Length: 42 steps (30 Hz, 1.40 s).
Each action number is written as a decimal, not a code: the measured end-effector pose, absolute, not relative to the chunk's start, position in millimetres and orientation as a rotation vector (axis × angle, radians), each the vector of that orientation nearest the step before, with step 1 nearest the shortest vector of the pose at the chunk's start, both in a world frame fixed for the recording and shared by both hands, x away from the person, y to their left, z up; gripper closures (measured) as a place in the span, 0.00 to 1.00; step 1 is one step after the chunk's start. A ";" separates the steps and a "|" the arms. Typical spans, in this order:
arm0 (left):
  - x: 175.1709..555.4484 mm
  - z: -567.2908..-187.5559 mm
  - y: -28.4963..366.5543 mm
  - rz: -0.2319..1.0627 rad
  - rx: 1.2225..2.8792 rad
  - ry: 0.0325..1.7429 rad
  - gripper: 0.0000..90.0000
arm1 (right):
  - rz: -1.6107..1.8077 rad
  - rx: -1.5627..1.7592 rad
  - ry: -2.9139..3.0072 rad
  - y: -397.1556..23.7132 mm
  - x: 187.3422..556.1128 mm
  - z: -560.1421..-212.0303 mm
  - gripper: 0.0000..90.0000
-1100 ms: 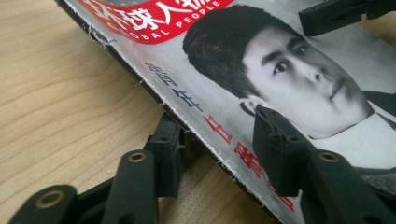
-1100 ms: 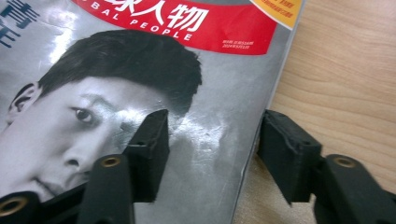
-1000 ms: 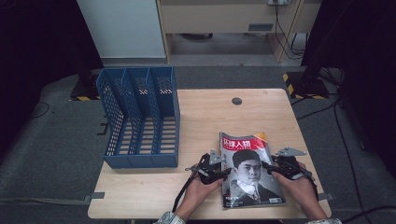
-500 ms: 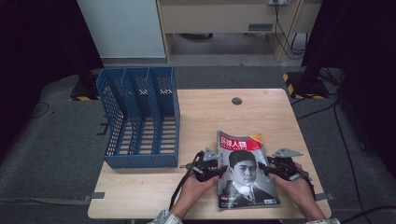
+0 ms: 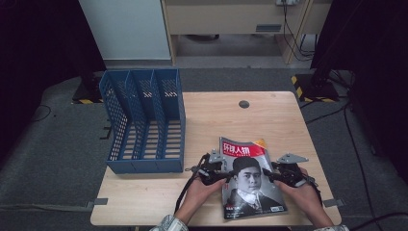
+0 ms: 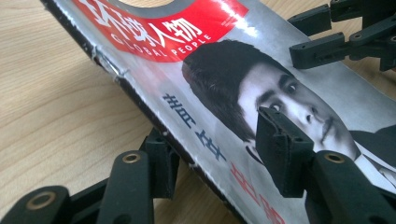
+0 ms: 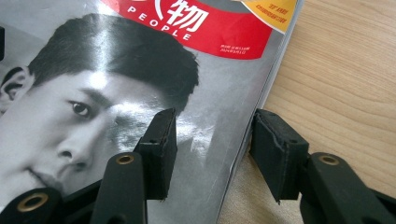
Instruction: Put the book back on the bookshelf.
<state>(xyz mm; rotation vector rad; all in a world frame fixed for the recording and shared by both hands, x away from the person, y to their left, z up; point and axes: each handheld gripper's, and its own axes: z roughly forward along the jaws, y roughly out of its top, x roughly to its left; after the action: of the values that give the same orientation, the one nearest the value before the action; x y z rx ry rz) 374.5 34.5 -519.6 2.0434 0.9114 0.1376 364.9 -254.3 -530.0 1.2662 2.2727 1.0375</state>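
Plainly the work is at its start: the counter [image 5: 269,113] carries a blue rack [image 5: 144,122] on its left side, three upright slots all empty as far as the high view shows, and a magazine [image 5: 250,180] near the front edge at the right, well apart from the rack. Judging by that layout, the magazine is meant for one of the slots, and nothing of that is done; taking hold, lifting, carrying left and standing it in a slot are all left. Both hands sit at the magazine's sides, the left gripper [image 5: 216,169] at the spine edge, the right gripper [image 5: 276,174] at the open edge. From above the grip cannot be judged, since the fingers blur into the cover. The left gripper view settles more: the magazine's [image 6: 224,84] spine edge is raised off the wood, one finger [image 6: 159,161] below it and the other [image 6: 280,149] over the cover, so the edge is straddled; these fingers have just been opening, and whether they press I cannot tell. The right gripper view shows its fingers parted, one [image 7: 161,149] over the cover, the other [image 7: 275,151] over bare wood, the magazine's [image 7: 140,93] edge between them, with no clamp yet. Neither gripper view shows the rack.
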 end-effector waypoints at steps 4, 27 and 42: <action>384.9 -513.9 32.8 0.093 2.051 0.920 0.56 | 1.056 1.283 2.265 -255.9 365.1 -531.2 0.57; 404.0 -499.6 19.4 0.142 2.139 0.834 0.53 | 1.081 1.291 2.262 -258.0 365.9 -532.8 0.56; 420.7 -496.4 10.3 0.113 2.122 0.848 0.51 | 1.087 1.291 2.268 -258.2 366.2 -532.8 0.55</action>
<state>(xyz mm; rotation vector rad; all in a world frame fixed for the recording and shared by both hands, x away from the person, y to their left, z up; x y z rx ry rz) 420.7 10.3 -496.4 2.1219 0.8477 0.1130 366.2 -258.2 -532.8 1.2914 2.2676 1.0869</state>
